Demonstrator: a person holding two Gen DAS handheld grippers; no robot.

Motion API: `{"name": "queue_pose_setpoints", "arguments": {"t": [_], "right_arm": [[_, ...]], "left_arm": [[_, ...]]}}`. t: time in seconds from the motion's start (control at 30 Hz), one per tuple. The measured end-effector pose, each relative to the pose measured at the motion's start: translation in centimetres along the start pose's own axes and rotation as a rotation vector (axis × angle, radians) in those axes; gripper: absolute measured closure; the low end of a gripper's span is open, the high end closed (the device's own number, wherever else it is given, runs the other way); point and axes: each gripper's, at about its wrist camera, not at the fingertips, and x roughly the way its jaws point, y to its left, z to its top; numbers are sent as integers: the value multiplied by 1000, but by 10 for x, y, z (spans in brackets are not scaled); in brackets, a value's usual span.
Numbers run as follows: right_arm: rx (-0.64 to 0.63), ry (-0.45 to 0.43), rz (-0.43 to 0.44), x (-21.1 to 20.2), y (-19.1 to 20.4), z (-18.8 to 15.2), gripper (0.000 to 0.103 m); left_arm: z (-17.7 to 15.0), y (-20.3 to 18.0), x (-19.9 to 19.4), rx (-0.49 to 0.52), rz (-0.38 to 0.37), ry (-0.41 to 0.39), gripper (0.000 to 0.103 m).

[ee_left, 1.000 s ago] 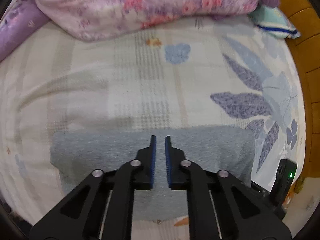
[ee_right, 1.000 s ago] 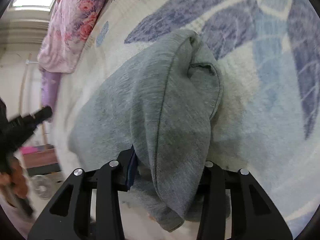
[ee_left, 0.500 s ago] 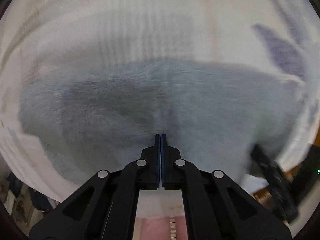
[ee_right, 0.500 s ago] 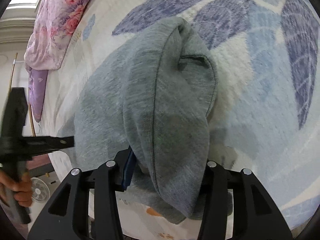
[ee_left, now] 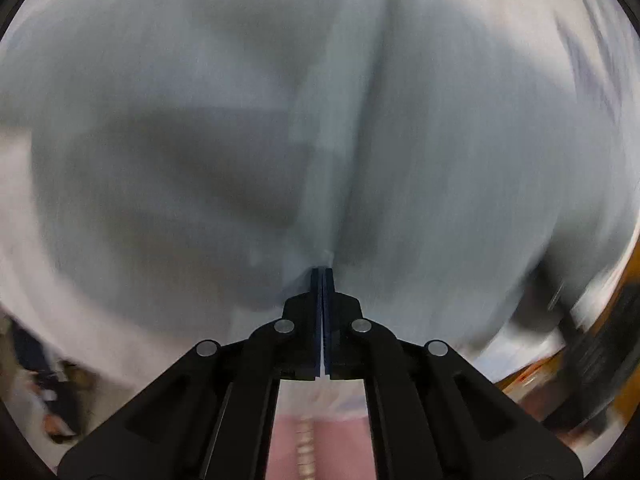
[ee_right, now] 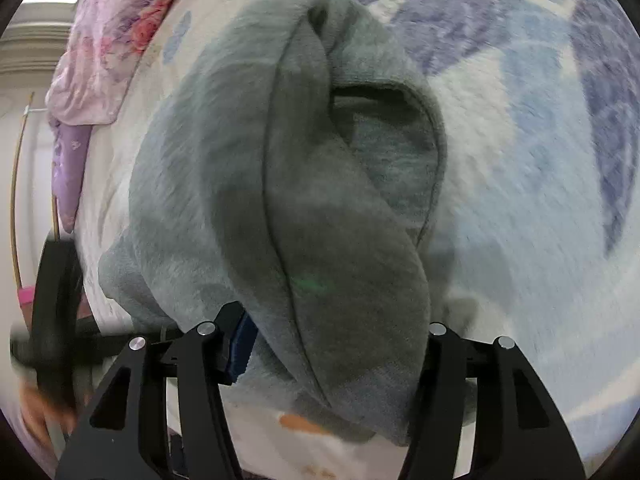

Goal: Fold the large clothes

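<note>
Right wrist view: the right gripper (ee_right: 332, 344) is opening its jaws, and a thick fold of the grey garment (ee_right: 248, 152) lies between them, draped on the bed sheet (ee_right: 520, 200). The left gripper (ee_left: 322, 276), jaws shut with nothing between them, has dropped close over the cloth since a second ago. I think the fold is being released there.

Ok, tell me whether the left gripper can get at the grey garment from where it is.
Probably yes: the left gripper, jaws shut, points straight at the grey garment, with nothing in between. It would have to open first to take hold.
</note>
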Motion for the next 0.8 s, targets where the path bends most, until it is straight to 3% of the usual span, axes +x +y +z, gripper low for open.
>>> {"name": "queue_pose_setpoints", "arguments": {"t": [0.03, 0.1, 0.17, 0.37, 0.47, 0.53, 0.6, 0.63, 0.8], "right_arm": [[0, -3, 0, 2, 0, 1, 50], [1, -6, -2, 8, -2, 3, 49], [-11, -17, 2, 4, -2, 0, 49], [16, 10, 9, 2, -5, 5, 50], [19, 6, 0, -2, -5, 3, 54], [-14, -30, -5, -3, 2, 3, 63], [-40, -65, -2, -9, 9, -3, 75], [-56, -82, 0, -14, 12, -8, 81], [-130, -161, 17, -43, 36, -31, 87]], "left_arm": [[-9, 0, 13, 18, 12, 22, 103], [-12, 12, 34, -52, -29, -50, 103], [-6, 12, 27, -49, -31, 2, 103], [-39, 3, -75, 80, -22, -250, 103], [-30, 1, -103, 88, -50, -338, 103], [-13, 3, -92, 98, -26, -342, 103], [6, 9, -50, 85, 0, -295, 103], [1, 8, -44, 83, -2, -334, 102], [-21, 3, -41, 74, 0, -407, 102]]}}
